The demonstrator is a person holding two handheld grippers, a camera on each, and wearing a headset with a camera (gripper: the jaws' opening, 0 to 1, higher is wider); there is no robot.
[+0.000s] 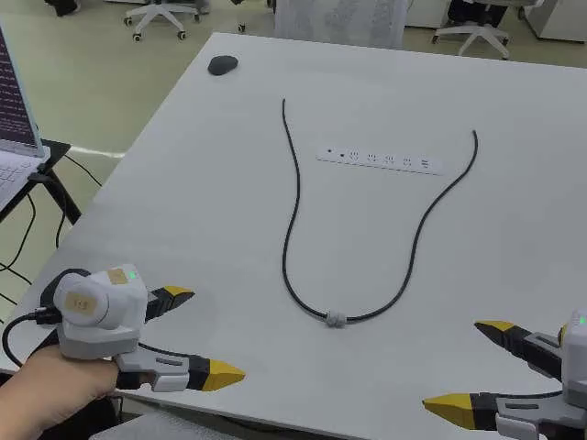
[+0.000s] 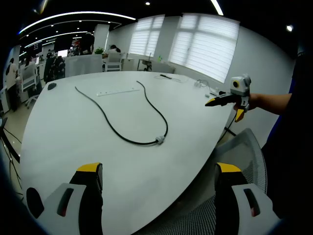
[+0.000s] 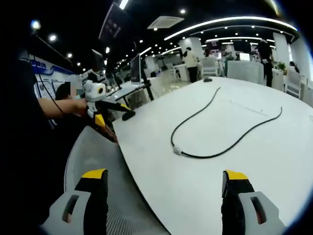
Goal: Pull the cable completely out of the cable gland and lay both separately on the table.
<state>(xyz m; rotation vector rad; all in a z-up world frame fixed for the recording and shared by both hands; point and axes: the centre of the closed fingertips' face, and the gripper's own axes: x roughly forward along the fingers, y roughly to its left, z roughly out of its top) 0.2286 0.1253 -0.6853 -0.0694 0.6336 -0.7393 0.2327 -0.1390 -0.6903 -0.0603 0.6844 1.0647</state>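
On the table point(image 1: 183, 183), cable point(image 1: 293, 211) threaded through gland point(image 1: 336, 320), power strip point(image 1: 380, 160) and mouse point(image 1: 222, 65) beyond, left tongs point(image 1: 214, 334) and right tongs point(image 1: 453, 363) released

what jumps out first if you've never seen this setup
A black cable lies in a U across the middle of the white table, with a grey gland threaded at the bottom of the loop. At the near edge, the left gripper and right gripper hover with yellow-tipped fingers spread, touching nothing.
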